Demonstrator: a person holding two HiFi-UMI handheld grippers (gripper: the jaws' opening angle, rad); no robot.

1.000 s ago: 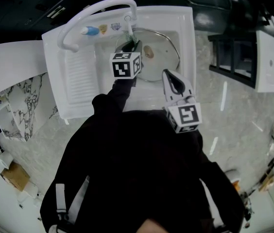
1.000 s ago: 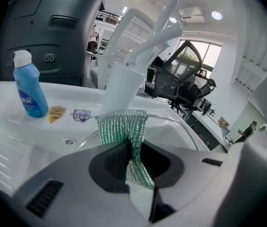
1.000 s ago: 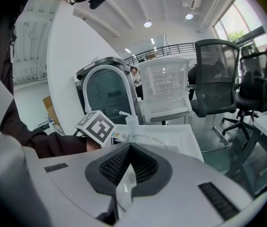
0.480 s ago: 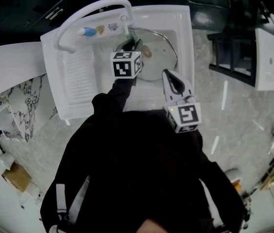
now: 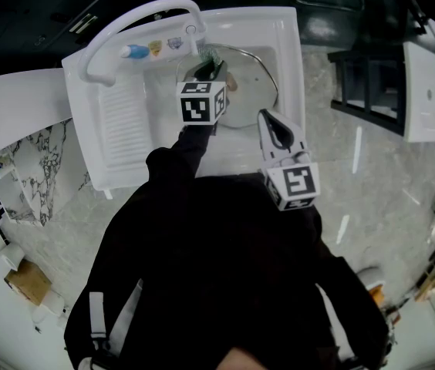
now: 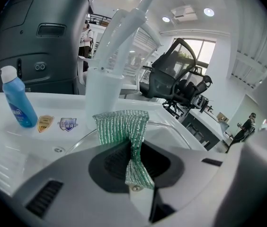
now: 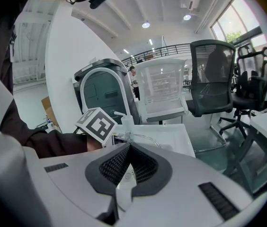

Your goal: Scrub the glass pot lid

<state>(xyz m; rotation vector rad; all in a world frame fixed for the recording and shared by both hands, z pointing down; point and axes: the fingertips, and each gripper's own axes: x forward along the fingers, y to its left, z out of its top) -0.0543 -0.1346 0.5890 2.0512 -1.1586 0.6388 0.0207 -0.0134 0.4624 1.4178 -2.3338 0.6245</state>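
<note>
The glass pot lid [image 5: 254, 91] lies in the basin of the white sink [image 5: 291, 60], its knob facing up. My left gripper [image 5: 208, 70] hovers over the lid's left part, right under the faucet spout [image 5: 194, 31], and is shut on a green mesh scrub cloth [image 6: 124, 126] that fans out beyond the jaws. The lid's rim [image 6: 171, 126] shows behind the cloth. My right gripper [image 5: 264, 117] hangs over the sink's front edge, shut with nothing in it. The right gripper view has the left gripper's marker cube [image 7: 98, 123] and the lid [image 7: 145, 138] ahead of the jaws.
A blue bottle [image 6: 20, 103] lies at the back left corner of the sink, beside the faucet base. A ribbed drainboard [image 5: 121, 122] forms the sink's left part. Black office chairs [image 7: 214, 79] and a dark frame [image 5: 372, 83] stand to the right on the marbled floor.
The sink and lid have drifted slightly left in the head view. Both grippers hold about the same places; the left stays shut on the cloth under the spout.
</note>
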